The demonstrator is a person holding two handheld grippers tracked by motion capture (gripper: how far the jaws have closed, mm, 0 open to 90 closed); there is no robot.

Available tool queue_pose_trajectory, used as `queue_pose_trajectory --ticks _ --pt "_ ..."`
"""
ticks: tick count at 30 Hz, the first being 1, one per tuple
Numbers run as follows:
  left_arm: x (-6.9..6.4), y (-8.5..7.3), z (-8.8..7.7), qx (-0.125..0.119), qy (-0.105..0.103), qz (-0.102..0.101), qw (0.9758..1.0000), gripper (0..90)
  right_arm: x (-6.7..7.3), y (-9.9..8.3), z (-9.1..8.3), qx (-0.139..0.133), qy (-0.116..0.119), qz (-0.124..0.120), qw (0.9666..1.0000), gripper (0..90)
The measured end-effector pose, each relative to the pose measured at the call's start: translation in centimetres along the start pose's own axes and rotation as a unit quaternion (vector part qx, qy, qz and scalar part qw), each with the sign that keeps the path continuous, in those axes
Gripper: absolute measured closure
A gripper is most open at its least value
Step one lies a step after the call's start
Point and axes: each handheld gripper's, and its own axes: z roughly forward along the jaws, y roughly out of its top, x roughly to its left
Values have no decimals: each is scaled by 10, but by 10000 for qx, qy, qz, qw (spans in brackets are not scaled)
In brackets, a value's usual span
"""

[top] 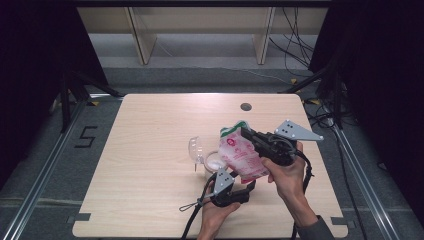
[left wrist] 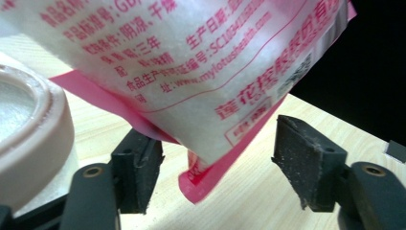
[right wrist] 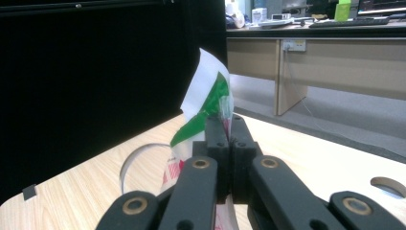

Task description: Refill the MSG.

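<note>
A pink-and-white bag [top: 242,152] of white granules with a green top edge hangs tilted over the table. My right gripper [top: 245,134] is shut on that green top edge [right wrist: 206,103], the jaws [right wrist: 230,129] pressed together on it. My left gripper [top: 245,186] sits below the bag, near the front edge. It stands open, and the bag's pink bottom corner [left wrist: 201,182] hangs between its pads [left wrist: 218,148] without being pinched. Just left of the bag stands a small round jar [top: 214,161] with white contents, whose rim [left wrist: 33,139] lies close to the left jaw.
A clear domed lid [top: 195,149] hangs open on the jar's left side. The light wooden table [top: 150,150] has a round cable hole [top: 245,106] near its far edge. Dark curtains flank the table, and wooden desks stand beyond it.
</note>
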Motion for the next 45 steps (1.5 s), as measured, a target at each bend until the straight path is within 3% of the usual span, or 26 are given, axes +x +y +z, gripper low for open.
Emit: queue_pose_trajectory --ticks 1,4,6,9,12,13,15,16,19,22,25,27,28,31,32,37,40,44,45 --pt "-1 0 0 -90 -81 -80 9999 319 -2 0 -1 0 17 -43 10000 900" --pt "-1 0 -2 -20 -107 -68 9999 317 -6 -4 -5 -54 -58 27 10000 900" --pt "-2 1 -4 -61 -39 -77 9999 312 -8 -5 -7 -6 -70 -4 10000 900" --pt "-4 2 -9 4 27 44 10000 308 -8 -8 -11 -14 -86 144 9999 900" --pt "-4 2 -12 29 1 21 10000 296 -11 -12 -13 -53 -121 214 9997 900" --pt "-4 2 -13 34 20 21 10000 295 -13 -13 -13 -91 -100 116 9998 900" --pt "-5 2 -16 59 18 46 10000 293 -14 -16 -15 -75 -115 262 9996 900" --pt "-6 2 -17 4 -23 27 10000 293 -17 -17 -14 -159 -147 161 9996 900" --pt "-6 4 -21 -22 80 109 9999 287 -18 -22 -17 -28 -187 236 9995 900" --pt "-4 7 -27 -49 78 81 9999 286 -20 -28 -16 23 -215 312 9993 900" --pt "-2 9 -32 -137 88 68 9998 286 -25 -33 -17 95 -196 233 9995 900" --pt "-1 10 -36 -185 73 113 9997 284 -25 -37 -20 94 -290 350 9989 900" --pt "0 11 -37 -174 35 236 9996 284 -28 -37 -24 115 -256 295 9992 900" --pt "0 11 -40 -162 18 226 9996 284 -31 -39 -36 109 -310 251 9991 900" --pt "1 12 -41 -114 40 298 9995 284 -29 -41 -40 104 -324 435 9985 900" --pt "2 12 -40 -143 57 248 9996 288 -39 -49 -62 25 -420 410 9983 900" --pt "1 13 -41 -147 46 278 9995 289 -42 -55 -74 4 -498 616 9969 900" --pt "1 14 -41 -121 39 294 9995 287 -49 -62 -84 -35 -614 570 9965 900" --pt "0 14 -41 -104 50 308 9995 288 -48 -64 -86 2 -622 691 9957 900"
